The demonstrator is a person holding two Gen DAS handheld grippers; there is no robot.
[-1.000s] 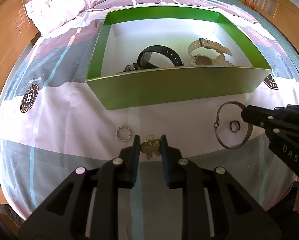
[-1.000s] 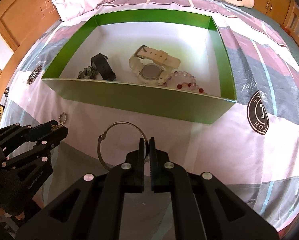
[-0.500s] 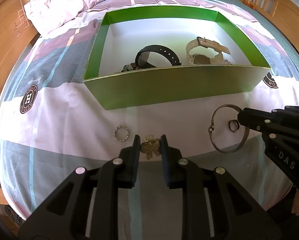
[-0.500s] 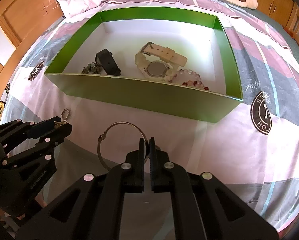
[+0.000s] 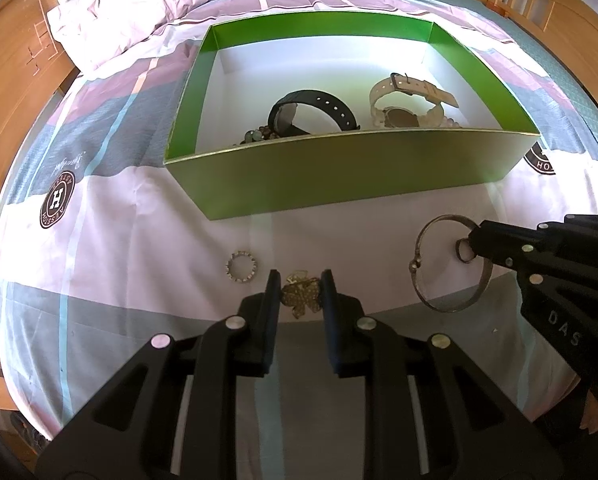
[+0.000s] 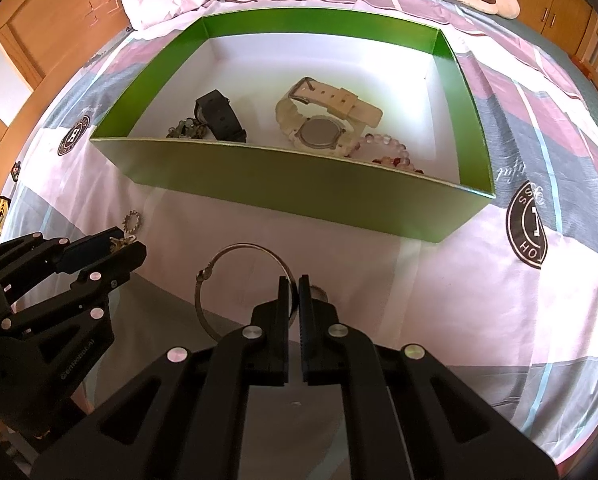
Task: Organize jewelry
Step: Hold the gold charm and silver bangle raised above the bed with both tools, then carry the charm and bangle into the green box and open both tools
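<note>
Left wrist view: the left gripper fingers grasp a gold brooch in front of the green box; right gripper fingers clench a small ring; watches lie inside the box.

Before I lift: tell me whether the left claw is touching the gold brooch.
Touching. In the left wrist view the left claw has both fingers pressed against the gold brooch.
</note>
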